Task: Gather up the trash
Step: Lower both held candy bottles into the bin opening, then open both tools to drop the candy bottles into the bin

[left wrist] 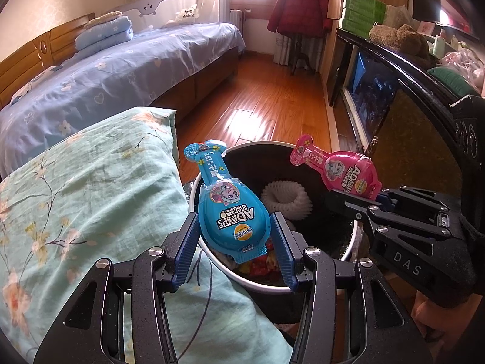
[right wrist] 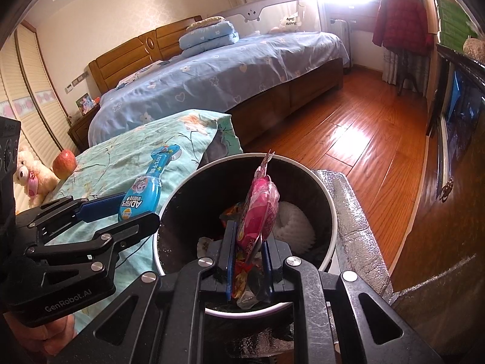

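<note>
My left gripper (left wrist: pixel 236 227) is shut on a blue snack packet (left wrist: pixel 230 212), its blue pads pressing both sides. The packet hangs over the near left rim of a white round bin (left wrist: pixel 212 257) with a dark inside. My right gripper (right wrist: pixel 248 239) is shut on a pink snack packet (right wrist: pixel 260 209), seen edge-on above the bin (right wrist: pixel 333 212). In the left wrist view the pink packet (left wrist: pixel 339 170) sticks up over the bin's right side from the right gripper (left wrist: pixel 376 197). The right wrist view shows the left gripper (right wrist: pixel 136 209) with the blue packet (right wrist: pixel 145 188) at the bin's left.
Inside the bin lie a white foam net (left wrist: pixel 286 200) and colourful wrappers (left wrist: pixel 260 261). A floral quilt (left wrist: pixel 91 197) borders the bin's left, with an apple (right wrist: pixel 64 163) and a plush bear (right wrist: pixel 27 176) on it. A silver padded bag (right wrist: pixel 354 221) stands right of the bin, beside a dark cabinet (left wrist: pixel 424 139).
</note>
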A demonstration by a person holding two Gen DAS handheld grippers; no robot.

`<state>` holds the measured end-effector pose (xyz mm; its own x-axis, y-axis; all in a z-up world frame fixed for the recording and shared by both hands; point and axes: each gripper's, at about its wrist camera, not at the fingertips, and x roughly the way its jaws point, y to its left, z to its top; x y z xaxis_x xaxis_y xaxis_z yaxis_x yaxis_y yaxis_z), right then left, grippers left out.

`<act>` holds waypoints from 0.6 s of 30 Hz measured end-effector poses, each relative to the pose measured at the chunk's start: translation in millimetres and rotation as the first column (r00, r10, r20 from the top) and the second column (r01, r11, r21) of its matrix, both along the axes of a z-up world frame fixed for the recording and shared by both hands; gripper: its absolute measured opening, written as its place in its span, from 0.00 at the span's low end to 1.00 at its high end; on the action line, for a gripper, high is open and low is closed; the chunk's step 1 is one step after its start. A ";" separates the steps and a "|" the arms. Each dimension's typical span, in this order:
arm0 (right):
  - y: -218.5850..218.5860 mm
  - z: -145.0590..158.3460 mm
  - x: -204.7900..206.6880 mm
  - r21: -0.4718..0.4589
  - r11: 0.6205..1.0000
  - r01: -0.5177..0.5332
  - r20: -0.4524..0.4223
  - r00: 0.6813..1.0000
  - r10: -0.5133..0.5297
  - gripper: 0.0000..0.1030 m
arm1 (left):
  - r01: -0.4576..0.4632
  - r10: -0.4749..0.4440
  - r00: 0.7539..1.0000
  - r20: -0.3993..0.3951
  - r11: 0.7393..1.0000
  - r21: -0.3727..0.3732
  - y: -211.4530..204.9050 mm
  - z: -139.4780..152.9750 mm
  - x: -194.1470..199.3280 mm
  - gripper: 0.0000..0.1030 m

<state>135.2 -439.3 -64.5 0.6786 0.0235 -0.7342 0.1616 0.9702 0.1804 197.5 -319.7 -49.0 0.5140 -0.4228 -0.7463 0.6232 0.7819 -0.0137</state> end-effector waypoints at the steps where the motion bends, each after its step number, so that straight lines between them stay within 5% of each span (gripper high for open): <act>1: -1.6 -0.1 0.8 0.001 1.000 0.000 -0.001 1.000 0.000 0.15 | 0.000 0.000 1.000 0.000 1.000 0.000 0.0 0.0 0.0 0.46; 18: -6.5 -5.3 3.1 0.007 1.000 -0.003 -0.017 1.000 0.003 0.15 | 0.004 -0.004 1.000 0.002 1.000 0.011 -5.7 -1.2 1.6 0.46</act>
